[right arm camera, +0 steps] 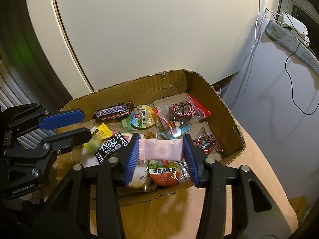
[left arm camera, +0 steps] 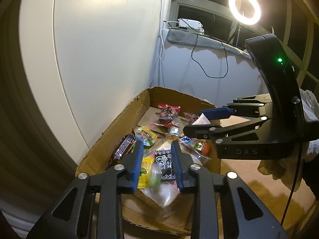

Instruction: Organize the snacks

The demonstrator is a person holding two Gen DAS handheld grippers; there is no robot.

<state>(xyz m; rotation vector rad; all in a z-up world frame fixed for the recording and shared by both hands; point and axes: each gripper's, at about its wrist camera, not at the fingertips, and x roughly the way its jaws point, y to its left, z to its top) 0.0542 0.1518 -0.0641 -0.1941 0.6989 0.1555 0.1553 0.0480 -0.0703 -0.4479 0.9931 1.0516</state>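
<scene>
A shallow cardboard box (right arm camera: 229, 107) holds several wrapped snacks. My right gripper (right arm camera: 161, 149) is shut on a pale pink packet (right arm camera: 160, 149) and holds it over the box's near side; it also shows in the left wrist view (left arm camera: 199, 121). My left gripper (left arm camera: 156, 159) hovers over the box (left arm camera: 111, 139), jaws apart and empty, above a yellow sachet (left arm camera: 146, 169) and a black printed packet (left arm camera: 164, 165). In the right wrist view it (right arm camera: 84, 125) sits at the box's left edge. A brown bar (right arm camera: 112, 111), a round jelly cup (right arm camera: 143, 119) and red-edged packets (right arm camera: 183, 107) lie further back.
A white wall panel (right arm camera: 139, 29) stands behind the box. A ring light (left arm camera: 244, 7) glows at top right. White and black cables (left arm camera: 209, 63) hang from a power strip (left arm camera: 190, 24) on a grey ledge. The box sits on a tan surface (right arm camera: 259, 169).
</scene>
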